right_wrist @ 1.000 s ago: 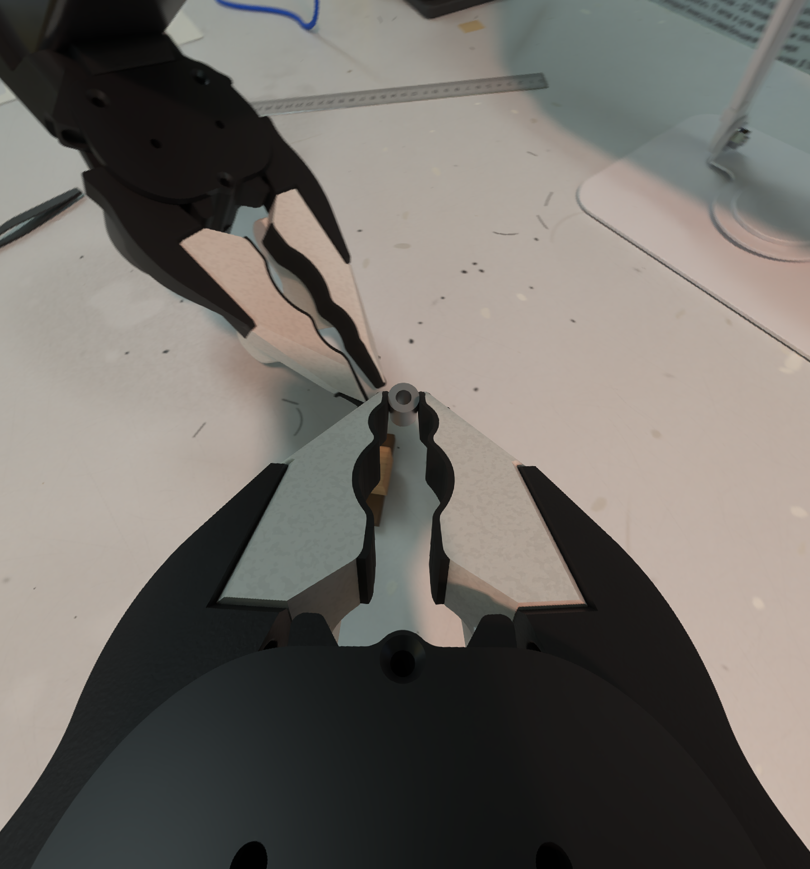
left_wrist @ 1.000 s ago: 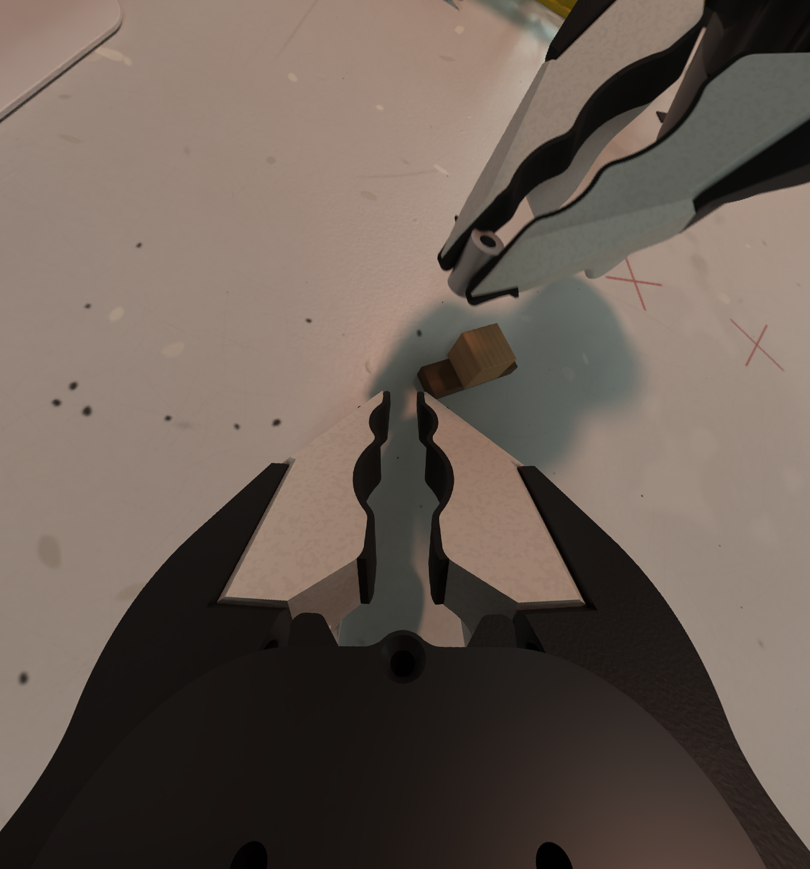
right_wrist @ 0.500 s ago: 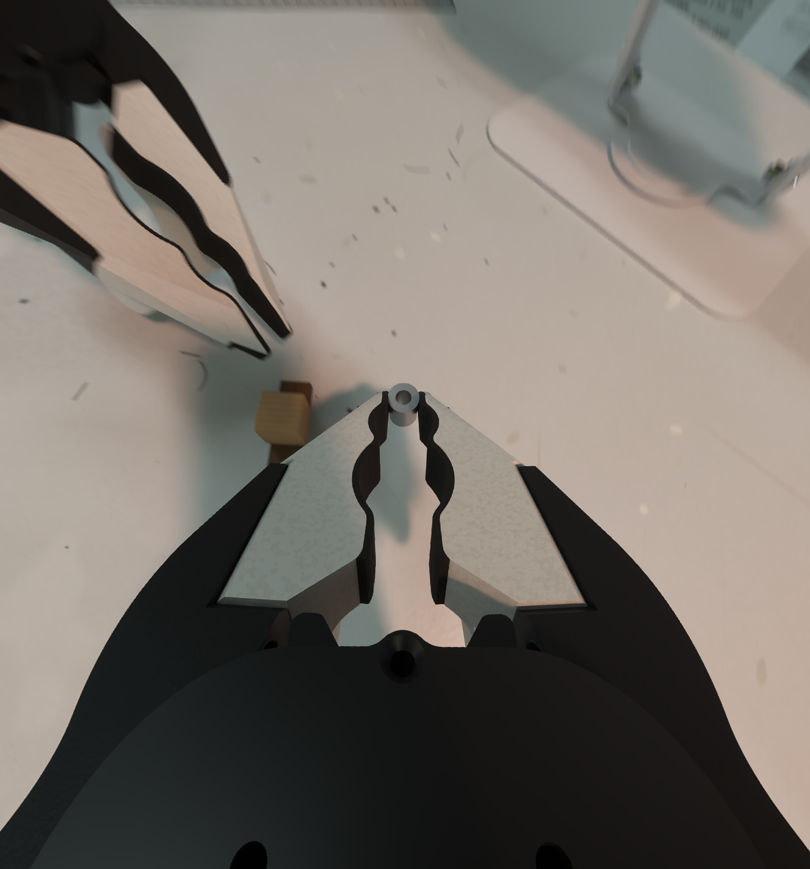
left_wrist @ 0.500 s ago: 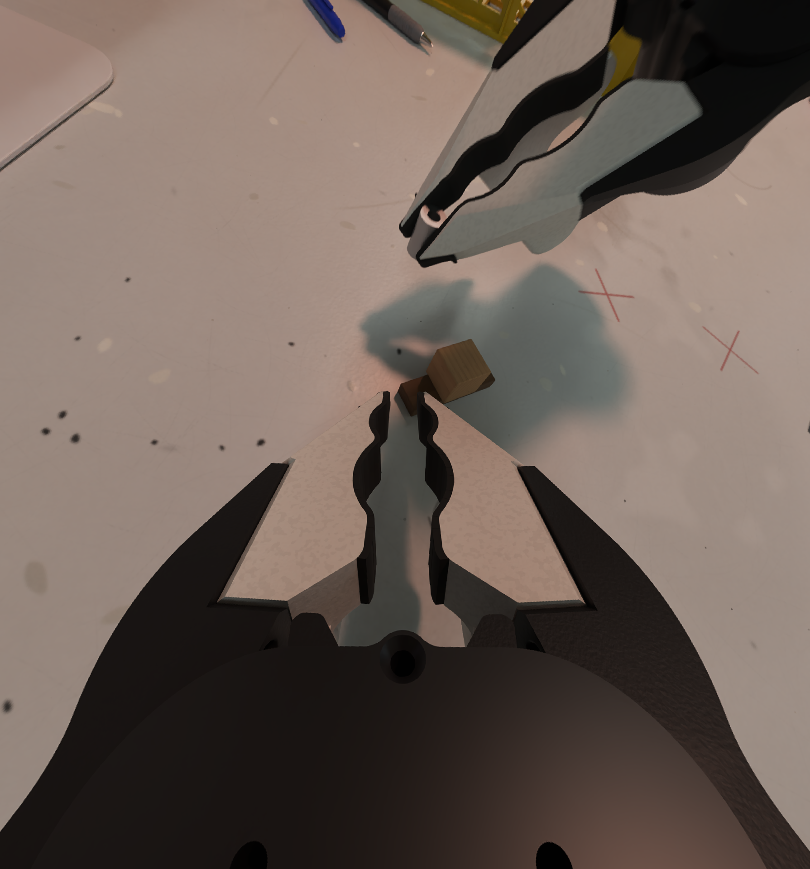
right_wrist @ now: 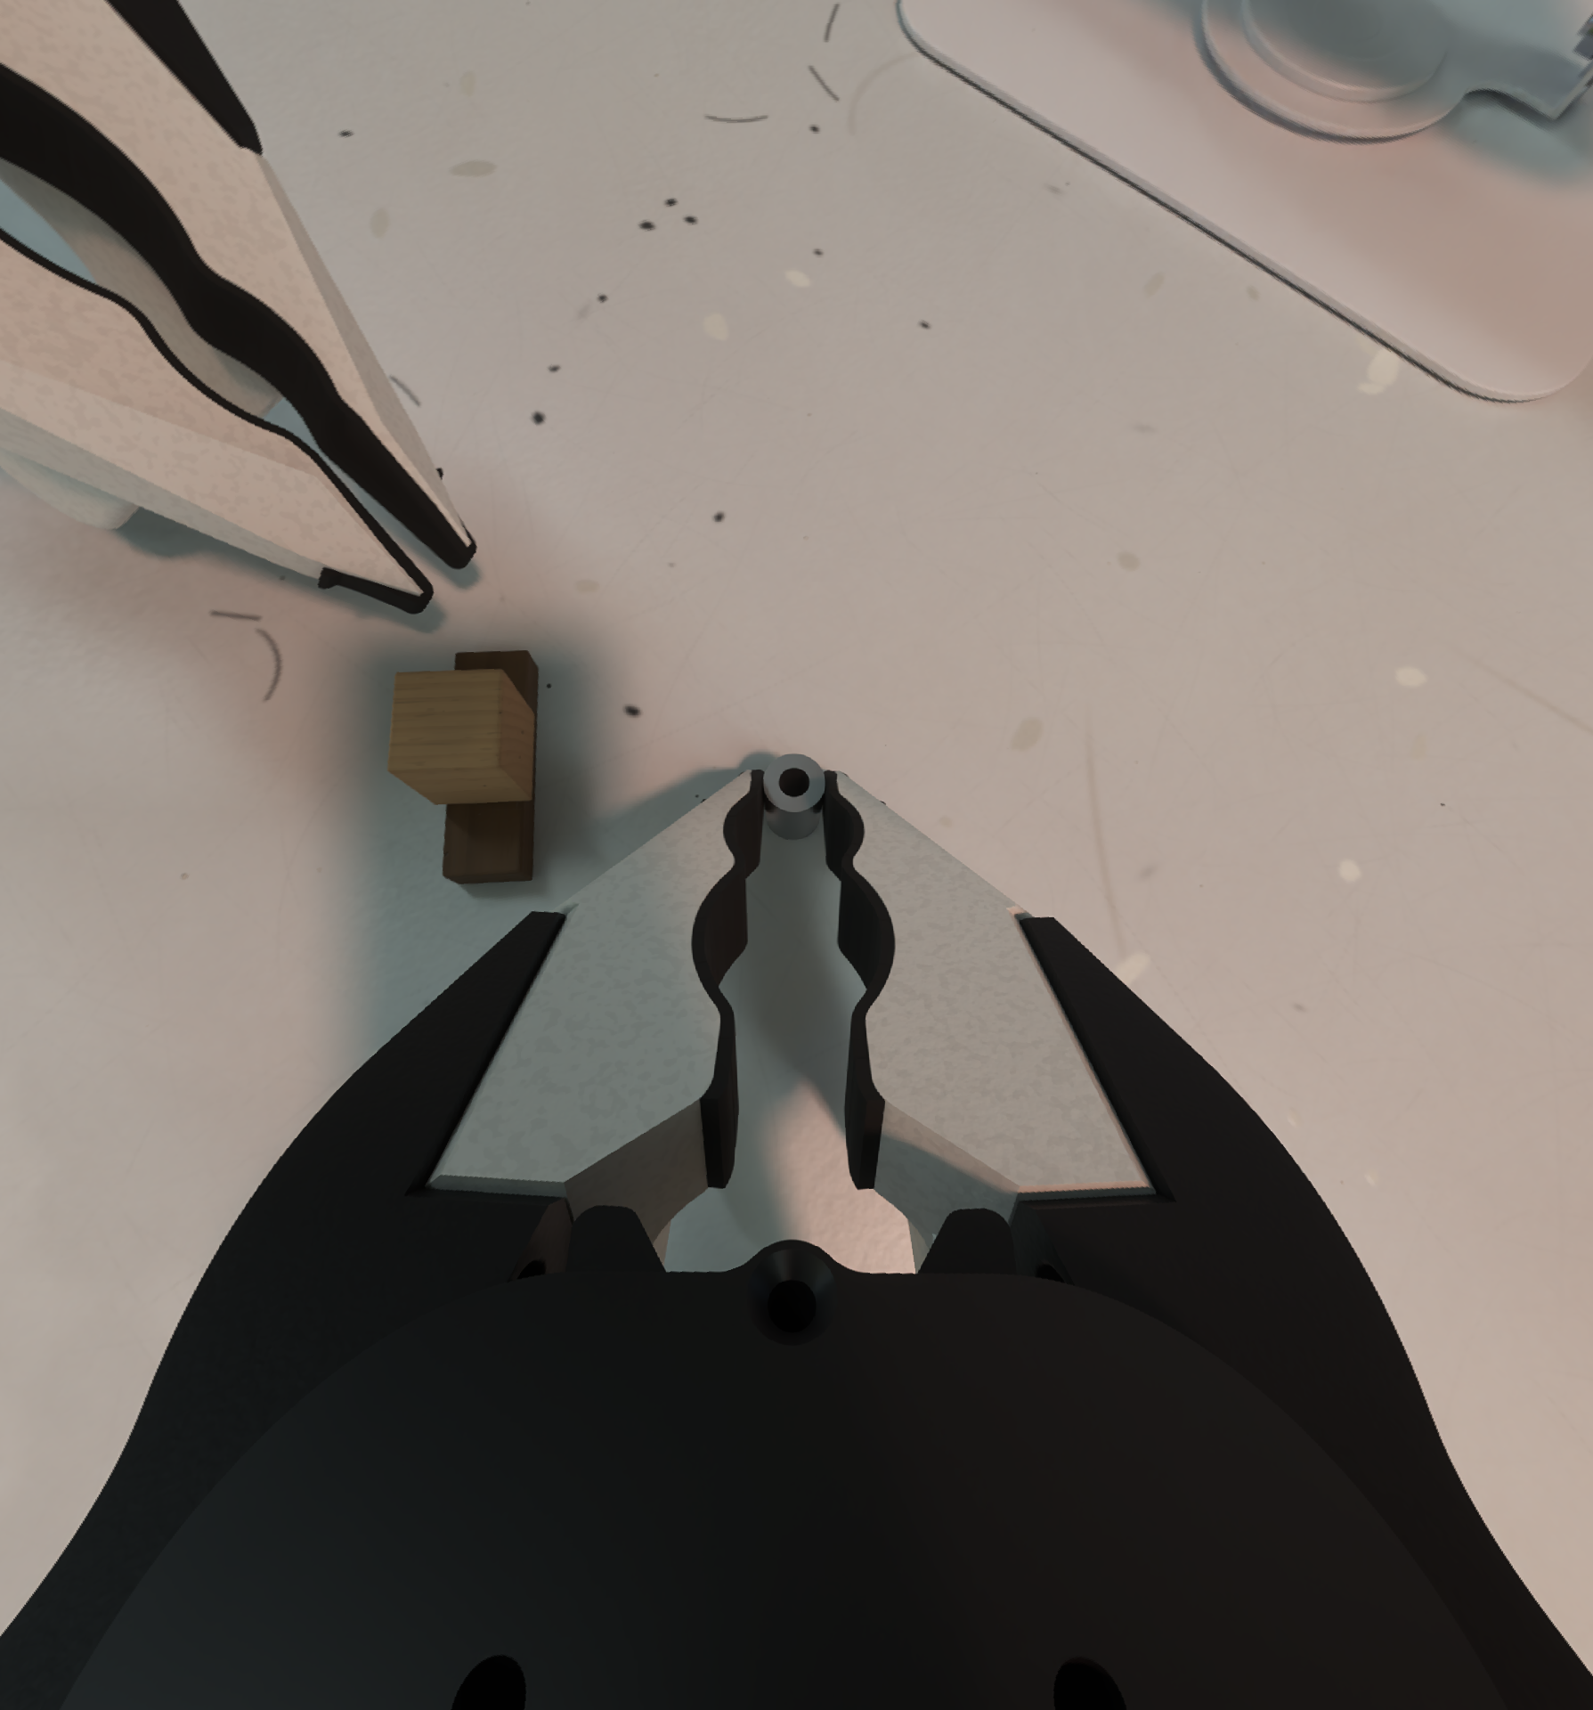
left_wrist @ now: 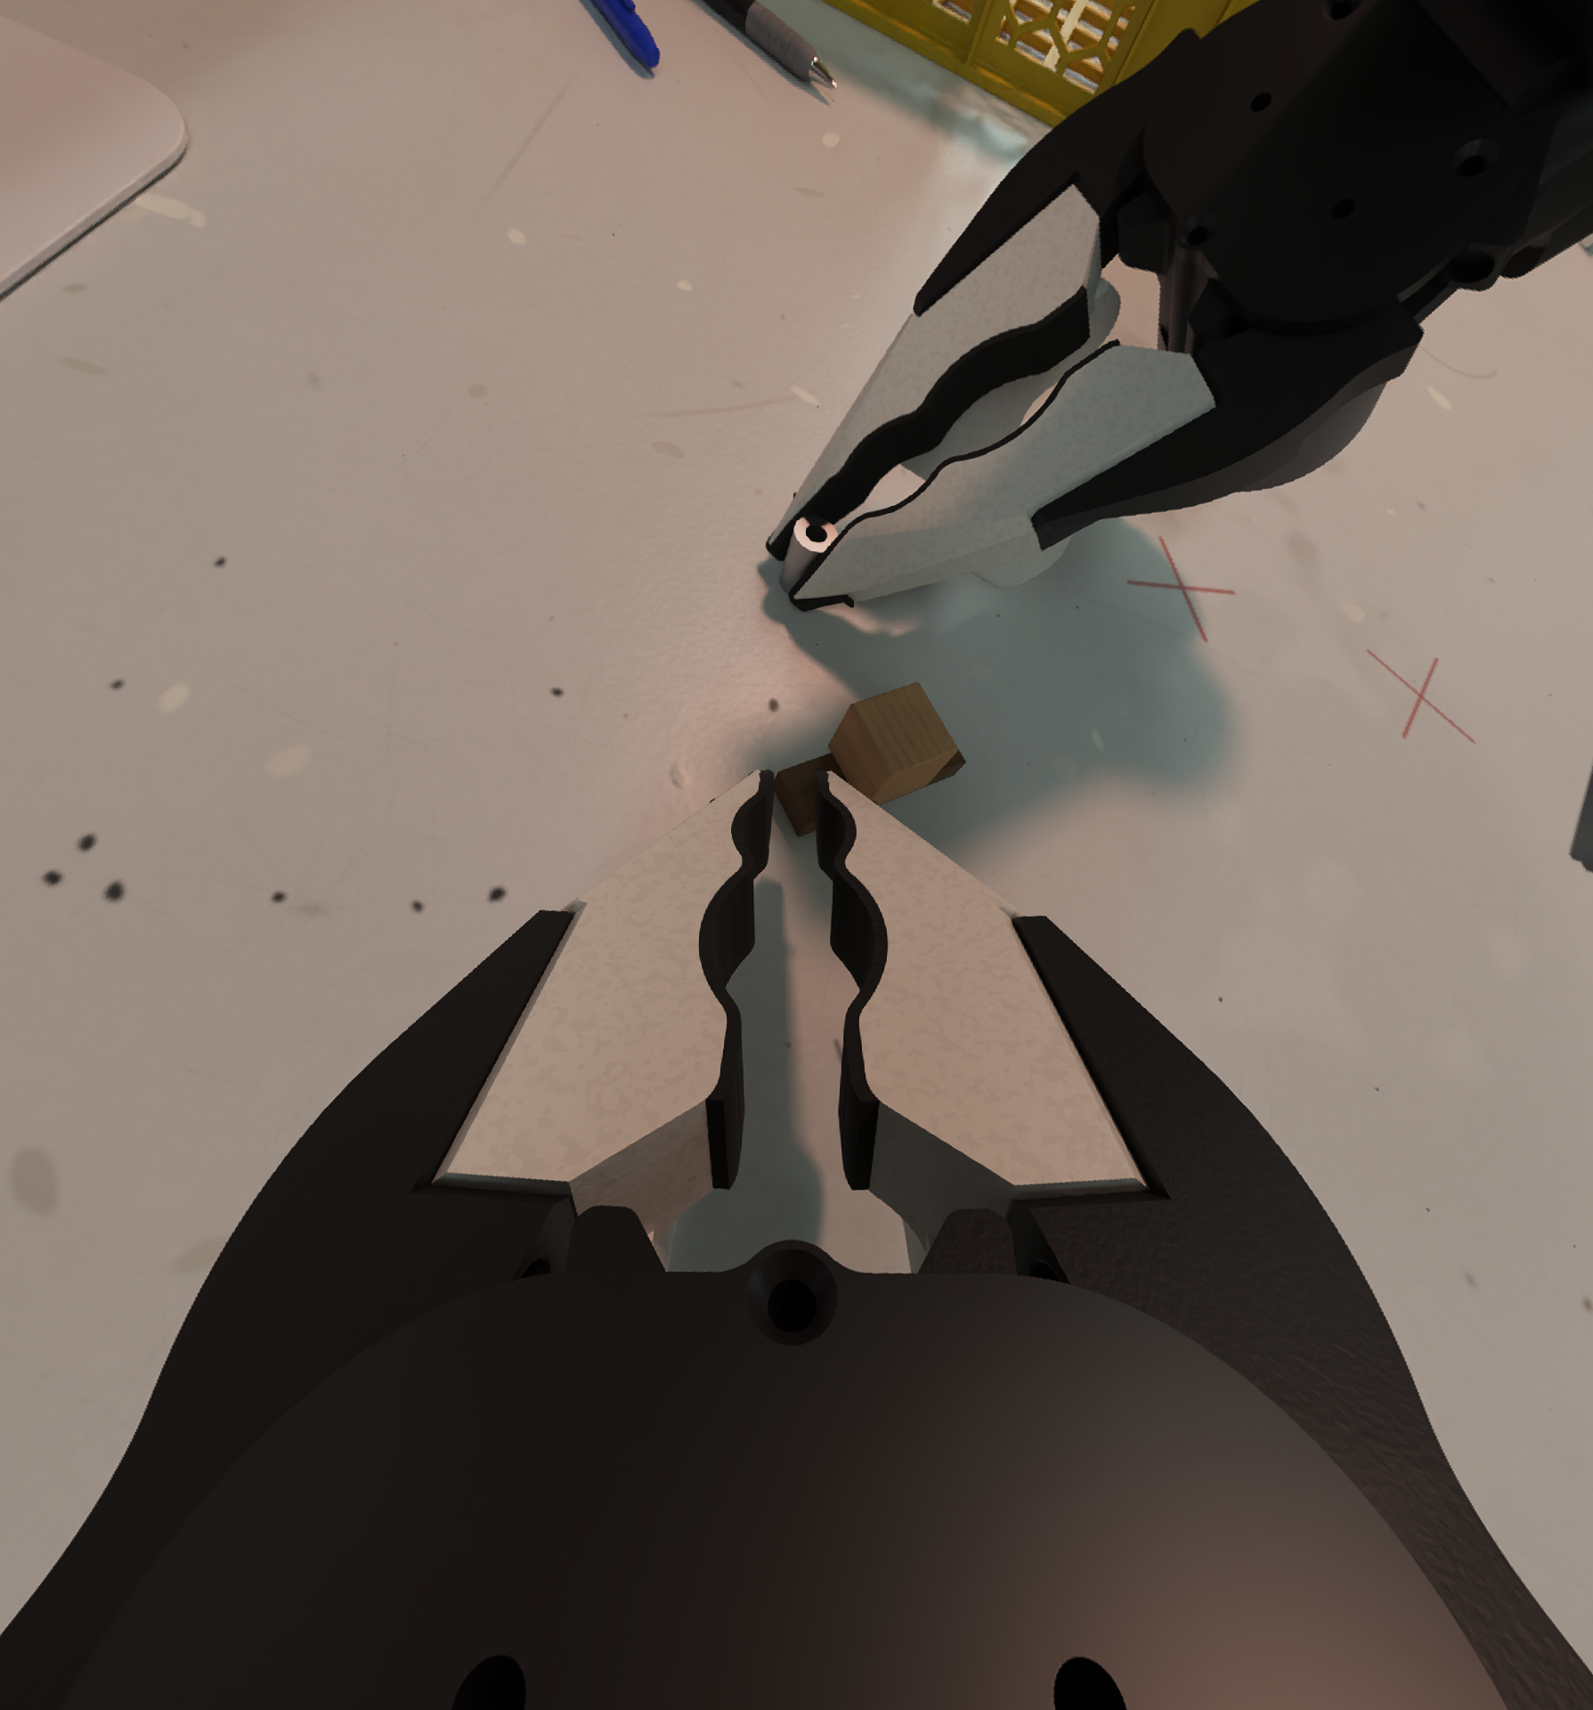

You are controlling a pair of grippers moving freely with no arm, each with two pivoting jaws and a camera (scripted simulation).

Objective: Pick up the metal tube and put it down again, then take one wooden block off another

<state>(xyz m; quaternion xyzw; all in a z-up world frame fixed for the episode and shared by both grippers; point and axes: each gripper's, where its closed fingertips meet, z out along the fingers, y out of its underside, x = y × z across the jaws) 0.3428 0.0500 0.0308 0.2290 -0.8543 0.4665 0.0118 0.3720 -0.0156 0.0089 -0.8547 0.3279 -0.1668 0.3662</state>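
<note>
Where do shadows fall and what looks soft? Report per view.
Left wrist view: a dark teal shadow spreads under the right gripper, reaching the light wooden block; edges bend from wide-angle distortion. Right wrist view: shade pools around the dark wooden block; the white stand base looks soft.

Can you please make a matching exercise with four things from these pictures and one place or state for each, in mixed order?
Things:
1. metal tube
2. light wooden block
3. dark wooden block
4. left claw

States:
A. lies flat on the table
B. pinched at the tips of the right claw
C. holds nothing, tips near the blocks
D. rests across the dark block

Pairs: 1-B, 2-D, 3-A, 4-C
</note>
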